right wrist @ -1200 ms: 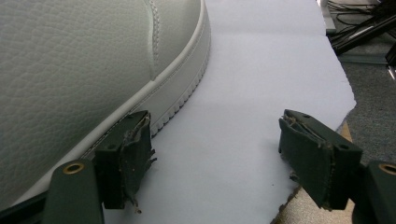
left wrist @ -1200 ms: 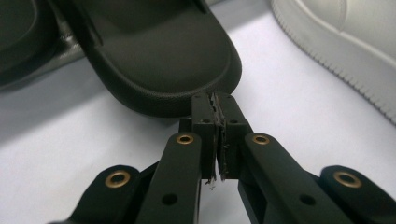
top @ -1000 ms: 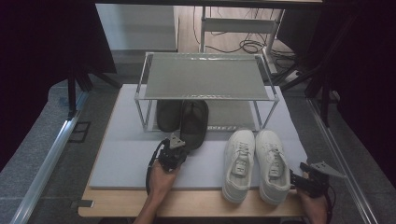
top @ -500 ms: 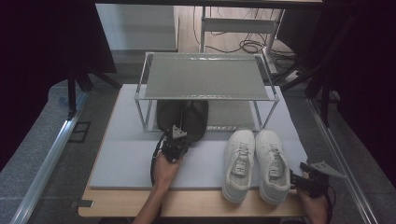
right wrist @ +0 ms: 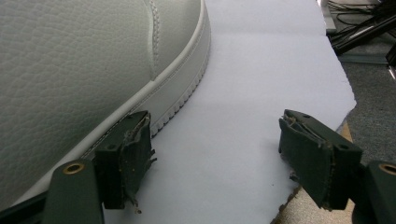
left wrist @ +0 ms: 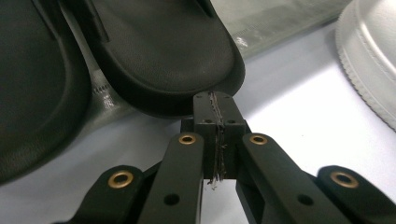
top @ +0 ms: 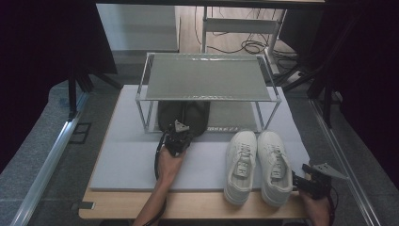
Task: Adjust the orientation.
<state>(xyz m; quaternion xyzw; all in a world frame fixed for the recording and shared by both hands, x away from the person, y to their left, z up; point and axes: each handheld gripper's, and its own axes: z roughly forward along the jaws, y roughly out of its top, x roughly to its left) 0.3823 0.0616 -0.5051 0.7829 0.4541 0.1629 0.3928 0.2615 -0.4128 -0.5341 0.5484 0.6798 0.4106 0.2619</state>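
Observation:
Two black slippers (top: 184, 115) lie side by side under the metal rack (top: 207, 80). My left gripper (top: 177, 133) is shut with nothing between its pads, and its tips (left wrist: 215, 105) touch the heel rim of the right slipper (left wrist: 163, 51); the other slipper (left wrist: 32, 84) lies to its left. A pair of white sneakers (top: 258, 165) stands on the pale mat, toes toward the rack. My right gripper (top: 303, 182) stands open by the right sneaker's heel. In the right gripper view (right wrist: 217, 149) its left pad (right wrist: 128, 154) is close beside the sole of that sneaker (right wrist: 84, 65).
The grey foam mat (top: 127, 160) covers the wooden table (top: 188, 207), its ragged right edge (right wrist: 327, 84) near my right gripper. The rack's legs (top: 141, 110) flank the slippers. Cables and dark stands lie on the floor beyond the table.
My left gripper has moved forward toward the rack, and the right black slipper has slid further under the shelf ahead of it. The right gripper and sneakers have stayed put.

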